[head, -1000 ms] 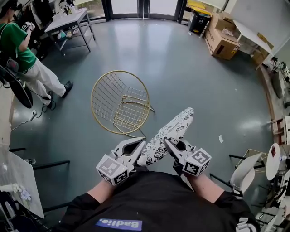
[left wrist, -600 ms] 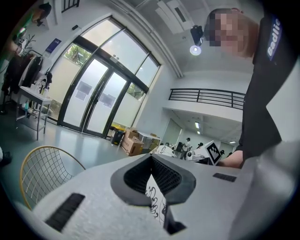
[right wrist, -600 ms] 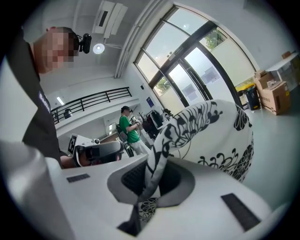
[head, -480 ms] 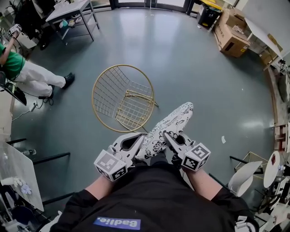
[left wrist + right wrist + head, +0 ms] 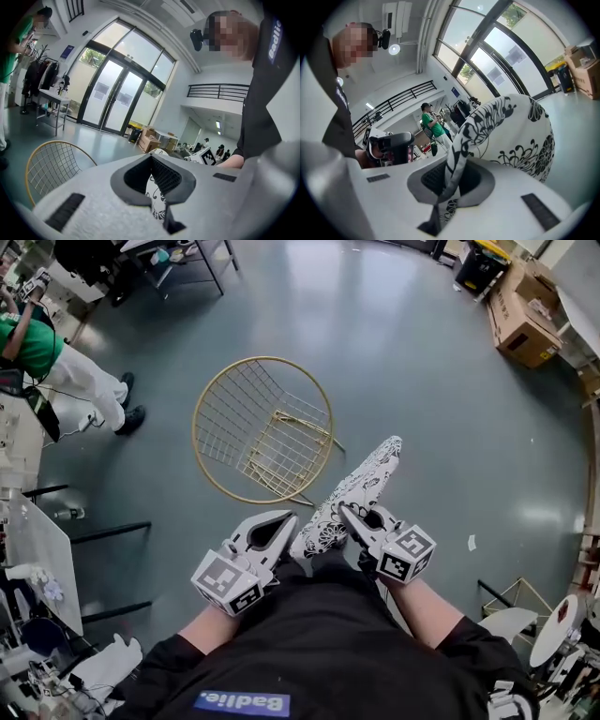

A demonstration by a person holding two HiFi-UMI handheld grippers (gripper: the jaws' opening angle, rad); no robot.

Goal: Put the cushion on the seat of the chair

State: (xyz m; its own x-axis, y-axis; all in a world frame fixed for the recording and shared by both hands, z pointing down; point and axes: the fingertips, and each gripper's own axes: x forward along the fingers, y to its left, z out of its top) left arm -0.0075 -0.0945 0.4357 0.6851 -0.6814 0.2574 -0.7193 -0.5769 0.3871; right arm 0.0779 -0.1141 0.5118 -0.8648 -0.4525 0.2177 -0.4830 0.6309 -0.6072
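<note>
One patterned cushion (image 5: 361, 486), one gold wire chair (image 5: 234, 418), two hand-held grippers (image 5: 287, 518) (image 5: 346, 513), one person in green (image 5: 33, 343)

The left tool (image 5: 151, 159) seemingly pinches the patterned cushion (image 5: 154, 196); the gold wire chair (image 5: 49, 165) stands beyond, left.

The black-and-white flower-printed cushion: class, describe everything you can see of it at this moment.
The white fabric cushion with a black floral print looks soft and fairly flat. It is held in the air on edge. Its near end is pinched between the left gripper and the right gripper, both shut on the cloth. It stretches away from the person, beside the gold wire chair without touching it, above the grey floor.
</note>
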